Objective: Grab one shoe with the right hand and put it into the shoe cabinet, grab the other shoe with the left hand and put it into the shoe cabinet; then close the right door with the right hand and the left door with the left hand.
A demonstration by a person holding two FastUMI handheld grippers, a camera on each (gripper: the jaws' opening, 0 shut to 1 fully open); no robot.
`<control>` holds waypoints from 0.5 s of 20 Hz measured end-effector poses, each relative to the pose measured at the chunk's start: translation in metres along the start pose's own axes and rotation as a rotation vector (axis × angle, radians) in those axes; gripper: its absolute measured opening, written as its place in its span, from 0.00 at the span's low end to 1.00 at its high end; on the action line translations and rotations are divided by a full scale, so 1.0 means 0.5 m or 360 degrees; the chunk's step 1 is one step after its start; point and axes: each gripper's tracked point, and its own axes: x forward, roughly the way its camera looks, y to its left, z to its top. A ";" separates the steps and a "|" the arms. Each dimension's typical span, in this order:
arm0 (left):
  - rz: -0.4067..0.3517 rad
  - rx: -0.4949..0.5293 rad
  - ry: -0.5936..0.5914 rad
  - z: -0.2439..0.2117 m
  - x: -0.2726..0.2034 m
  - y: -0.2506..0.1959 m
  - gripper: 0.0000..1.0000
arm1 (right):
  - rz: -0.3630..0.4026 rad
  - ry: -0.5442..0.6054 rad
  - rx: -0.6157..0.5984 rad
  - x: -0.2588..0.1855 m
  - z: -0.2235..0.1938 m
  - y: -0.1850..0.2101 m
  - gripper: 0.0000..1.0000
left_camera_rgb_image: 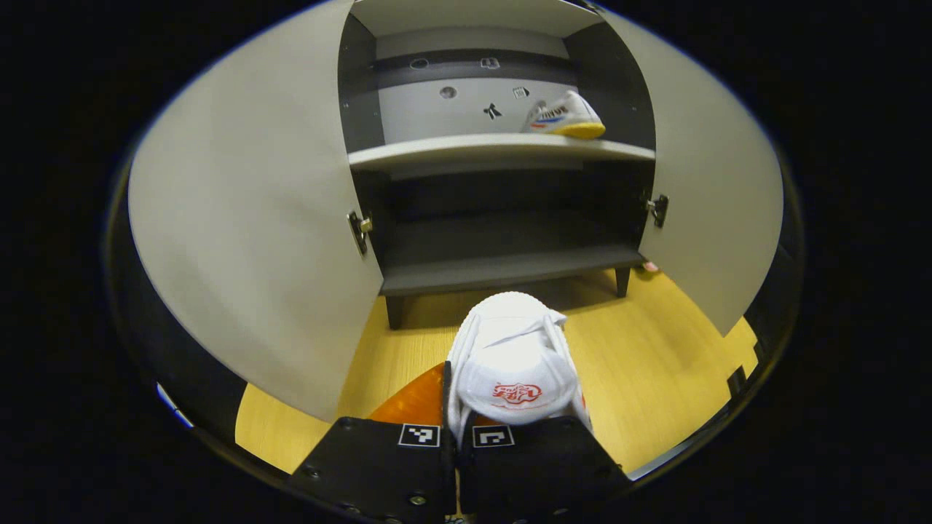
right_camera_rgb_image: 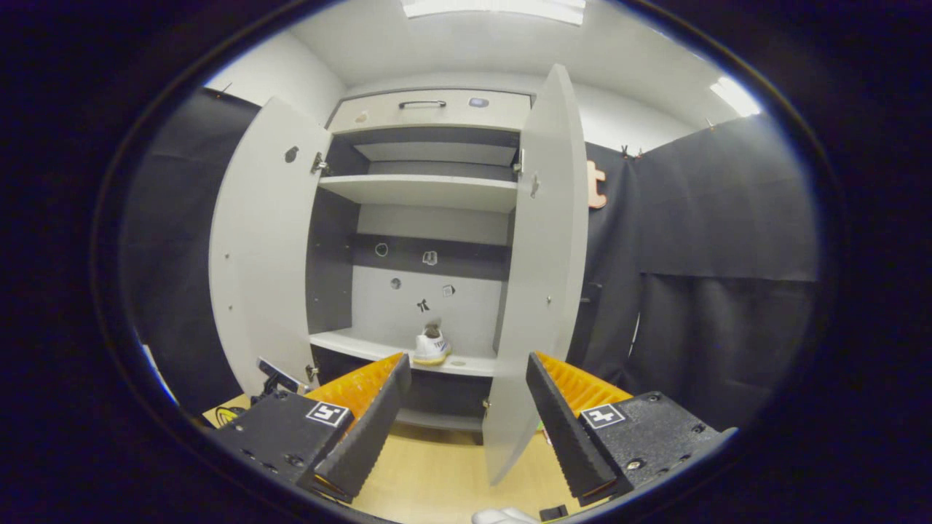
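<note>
In the left gripper view, the left gripper [left_camera_rgb_image: 457,437] is pinching a white shoe [left_camera_rgb_image: 513,364] by its heel end, toe pointing ahead toward the open cabinet [left_camera_rgb_image: 502,149]; the other shoe [left_camera_rgb_image: 564,116] already sits up ahead on the right of the pale shelf [left_camera_rgb_image: 437,153], so the carried one is best lifted to shelf height and set to that shoe's left, clear of the left door [left_camera_rgb_image: 247,240]. In the right gripper view, the right gripper [right_camera_rgb_image: 466,407] is spread and holds nothing, with the right door [right_camera_rgb_image: 542,276] edge-on just ahead between its fingers, so it should wait there until the second shoe is placed

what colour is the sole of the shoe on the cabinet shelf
Yellow, under a white upper; the shoe on the shelf shows best in the left gripper view.
</note>
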 end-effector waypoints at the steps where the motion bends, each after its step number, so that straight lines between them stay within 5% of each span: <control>1: 0.0004 -0.0014 -0.0035 0.040 0.000 0.006 0.12 | 0.0011 -0.0024 0.0005 0.002 0.007 -0.001 1.00; 7: 0.0074 0.0011 -0.0310 0.287 0.014 0.033 0.12 | 0.0044 -0.0066 0.0012 0.012 0.021 -0.011 1.00; 10: 0.0093 -0.0007 -0.0430 0.330 0.003 0.049 0.12 | 0.0053 -0.0065 -0.0004 0.020 0.023 -0.017 1.00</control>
